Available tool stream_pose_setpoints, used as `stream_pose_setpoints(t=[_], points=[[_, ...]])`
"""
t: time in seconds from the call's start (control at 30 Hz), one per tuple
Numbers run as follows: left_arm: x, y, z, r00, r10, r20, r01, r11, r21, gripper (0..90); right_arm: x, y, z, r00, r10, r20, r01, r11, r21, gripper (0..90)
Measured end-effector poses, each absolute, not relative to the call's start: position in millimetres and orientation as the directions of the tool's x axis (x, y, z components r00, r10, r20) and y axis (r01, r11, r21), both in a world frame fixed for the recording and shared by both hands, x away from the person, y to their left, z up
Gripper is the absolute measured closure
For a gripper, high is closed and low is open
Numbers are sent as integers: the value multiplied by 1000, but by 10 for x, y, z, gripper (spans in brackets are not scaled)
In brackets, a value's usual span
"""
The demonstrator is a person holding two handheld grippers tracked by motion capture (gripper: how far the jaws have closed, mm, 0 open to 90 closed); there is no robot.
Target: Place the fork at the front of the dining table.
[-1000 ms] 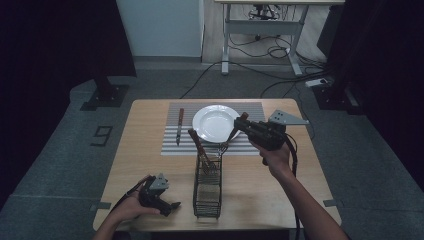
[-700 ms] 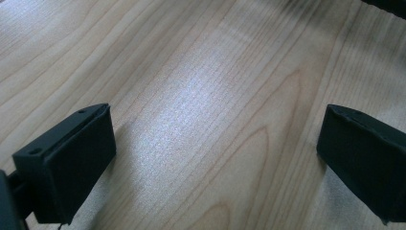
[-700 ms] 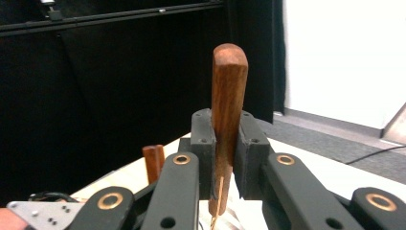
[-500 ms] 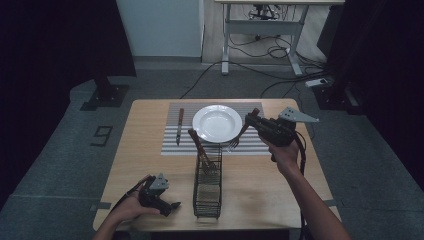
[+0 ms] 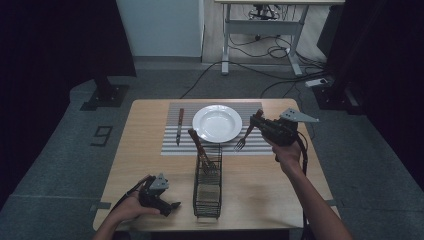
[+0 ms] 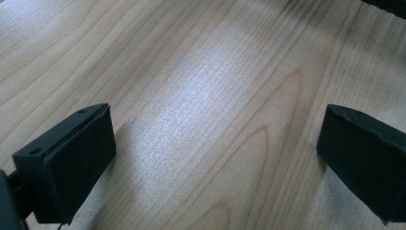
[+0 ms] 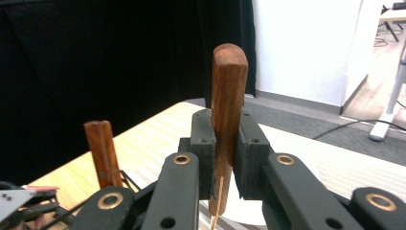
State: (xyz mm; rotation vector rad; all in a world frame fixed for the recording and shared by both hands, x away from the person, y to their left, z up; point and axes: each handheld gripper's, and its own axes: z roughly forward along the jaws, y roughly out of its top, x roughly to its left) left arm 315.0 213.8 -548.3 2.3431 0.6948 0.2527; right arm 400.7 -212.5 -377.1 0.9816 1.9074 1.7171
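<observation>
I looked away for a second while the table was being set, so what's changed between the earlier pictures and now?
The right gripper, jaws shut on the wooden-handled fork, carried it from near the wire caddy rightward past the plate; its tines now hang over the striped placemat at the plate's right. The left gripper, the knife, plate and caddy stayed put.

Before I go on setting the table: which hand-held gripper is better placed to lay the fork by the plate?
Right. Its hand-held gripper already clamps the fork just right of the plate; the left sits open, low at the table's near edge.
</observation>
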Motion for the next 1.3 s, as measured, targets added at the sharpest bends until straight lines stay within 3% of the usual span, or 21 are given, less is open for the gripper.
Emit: stream_pose_setpoints(t=[1.3], points=[[3150,2137,-5484,839,544,-5,414,-632,655,0,4366,-2408,-4218,-519,846,125,346,74,935,801]])
